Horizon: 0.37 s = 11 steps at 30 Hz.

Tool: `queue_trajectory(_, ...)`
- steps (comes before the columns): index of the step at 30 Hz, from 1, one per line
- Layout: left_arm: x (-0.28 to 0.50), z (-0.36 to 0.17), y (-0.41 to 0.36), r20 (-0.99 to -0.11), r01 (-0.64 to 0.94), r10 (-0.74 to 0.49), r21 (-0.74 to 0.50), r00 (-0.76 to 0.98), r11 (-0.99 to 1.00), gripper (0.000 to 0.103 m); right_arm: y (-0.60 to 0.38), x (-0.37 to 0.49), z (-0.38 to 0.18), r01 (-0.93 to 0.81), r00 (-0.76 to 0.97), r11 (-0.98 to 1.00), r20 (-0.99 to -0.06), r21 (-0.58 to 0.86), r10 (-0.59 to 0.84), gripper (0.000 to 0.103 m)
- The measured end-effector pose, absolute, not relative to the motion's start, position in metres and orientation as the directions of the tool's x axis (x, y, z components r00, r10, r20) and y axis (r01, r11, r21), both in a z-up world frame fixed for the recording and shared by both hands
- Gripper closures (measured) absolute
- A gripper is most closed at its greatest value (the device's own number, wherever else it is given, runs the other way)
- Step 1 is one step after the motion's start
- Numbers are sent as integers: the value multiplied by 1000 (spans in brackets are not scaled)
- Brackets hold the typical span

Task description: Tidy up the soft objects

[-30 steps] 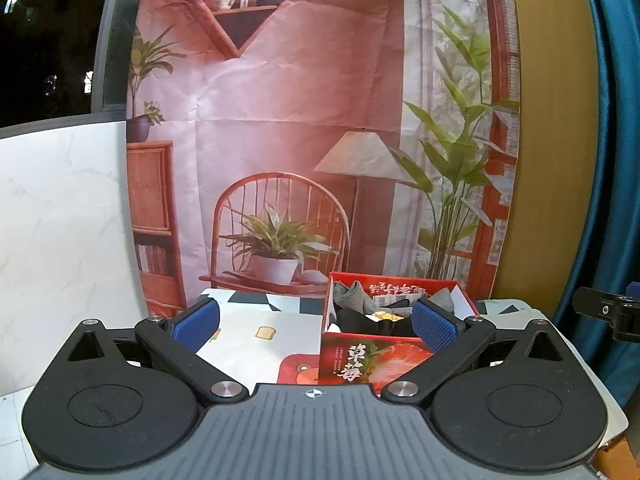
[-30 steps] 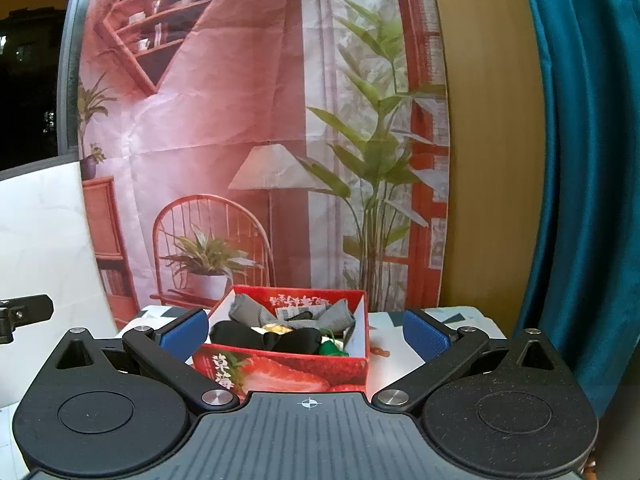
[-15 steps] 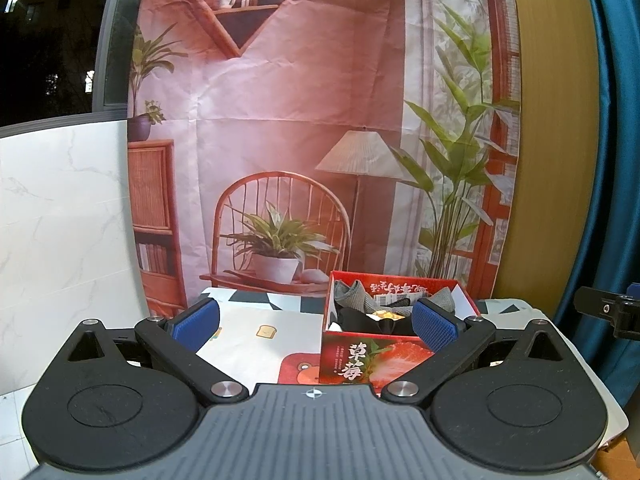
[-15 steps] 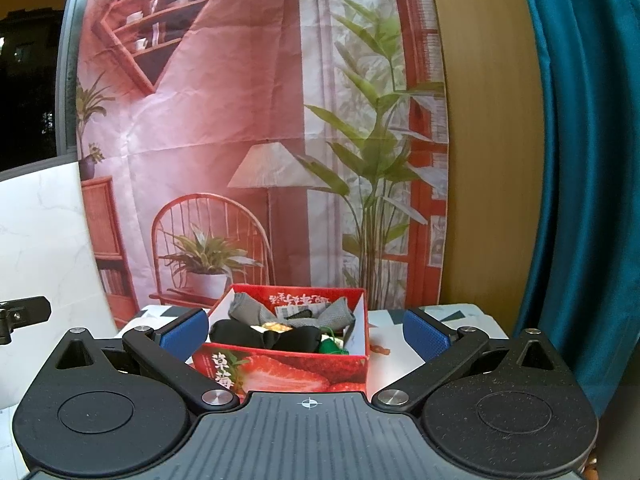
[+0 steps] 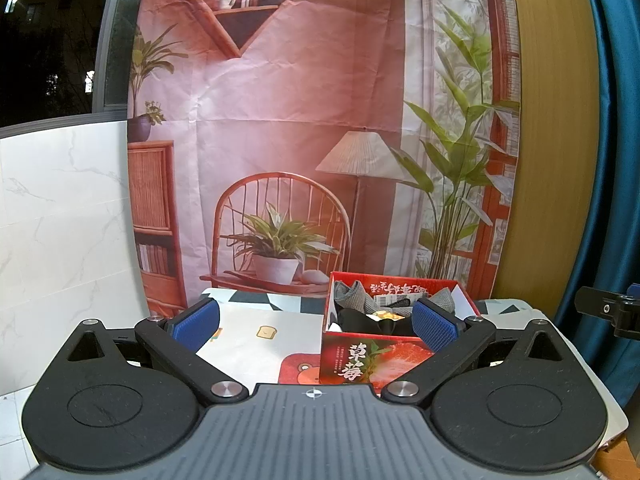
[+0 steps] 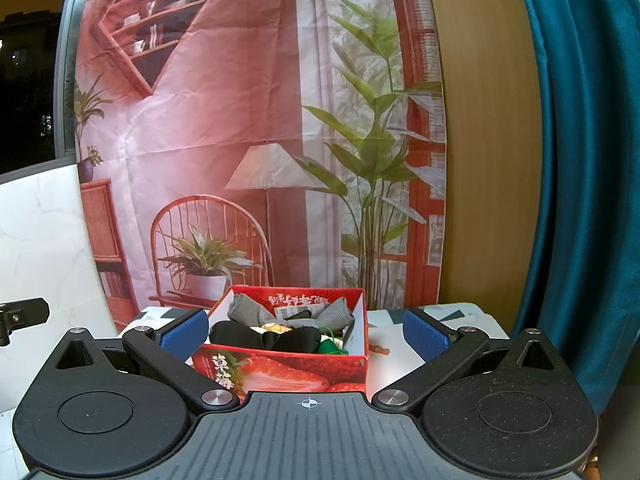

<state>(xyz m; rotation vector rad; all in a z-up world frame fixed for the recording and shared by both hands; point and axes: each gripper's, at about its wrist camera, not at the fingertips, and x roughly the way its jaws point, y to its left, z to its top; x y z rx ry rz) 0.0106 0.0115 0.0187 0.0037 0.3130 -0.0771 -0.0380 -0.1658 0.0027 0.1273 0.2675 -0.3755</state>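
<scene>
Nothing's really changed: I've still got left gripper (image 5: 316, 326) and right gripper (image 6: 304, 330) spread wide, empty, strawberry box (image 6: 280, 368) lower-centre already stuffed.

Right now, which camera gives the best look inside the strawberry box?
The right wrist view: the strawberry box sits centred, its contents unobstructed. In the left wrist view the box sits off to the right, partly hidden by a gripper finger.

A red strawberry-printed cardboard box (image 6: 280, 372) stands open on the table. Inside lie soft items piled together: grey knitted cloths (image 6: 248, 310) at the back, black fabric pieces (image 6: 240, 334) in front, and a small green item (image 6: 330, 347) at the right.
</scene>
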Motion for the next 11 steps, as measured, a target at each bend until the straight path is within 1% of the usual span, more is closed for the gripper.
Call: queue_trajectory(11,10,19,12,-309,75,-74,-9,948,997,0,-166,-37,1,379,895,923,-283,74,-345,0)
